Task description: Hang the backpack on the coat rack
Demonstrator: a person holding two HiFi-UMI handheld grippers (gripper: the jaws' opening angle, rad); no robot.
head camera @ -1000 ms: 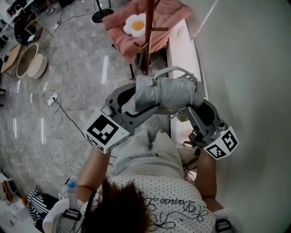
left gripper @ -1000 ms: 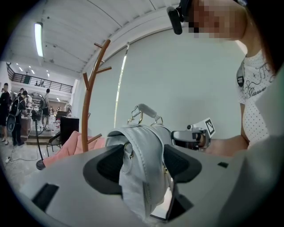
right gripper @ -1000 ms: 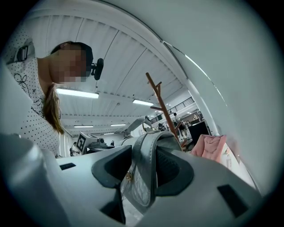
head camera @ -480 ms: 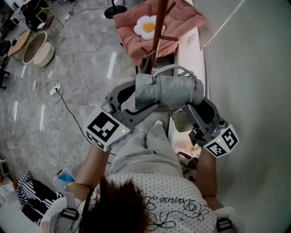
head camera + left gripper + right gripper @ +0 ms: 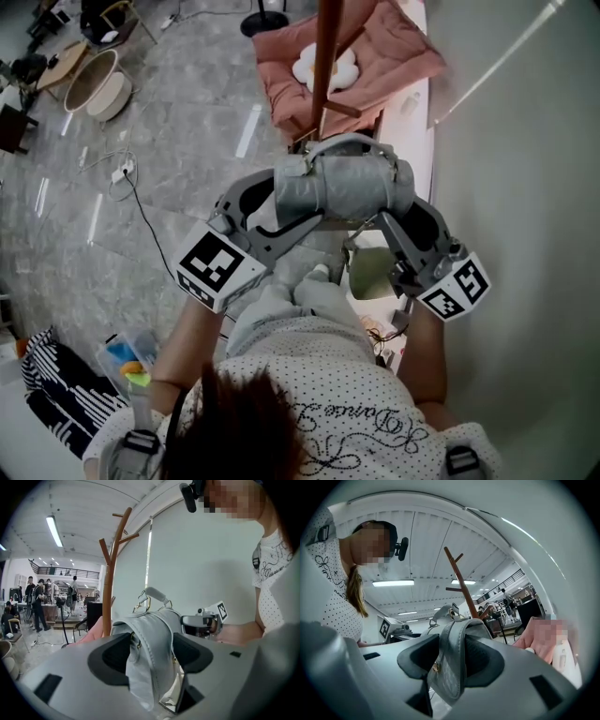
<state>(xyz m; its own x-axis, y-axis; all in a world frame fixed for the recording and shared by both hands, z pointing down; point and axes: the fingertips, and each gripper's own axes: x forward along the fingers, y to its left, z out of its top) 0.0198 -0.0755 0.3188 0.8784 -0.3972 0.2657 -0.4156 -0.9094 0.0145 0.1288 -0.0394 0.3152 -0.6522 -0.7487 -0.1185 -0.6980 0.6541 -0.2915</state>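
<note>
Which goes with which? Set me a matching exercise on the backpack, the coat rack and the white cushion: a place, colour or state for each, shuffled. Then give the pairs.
Things:
1. backpack
2. coat rack
3. white cushion

Place, colour or state:
A. lying on the pink chair
B. brown, standing upright
C. grey, clamped between the left gripper and the right gripper

Pairs: 1-C, 2-B, 3-A
</note>
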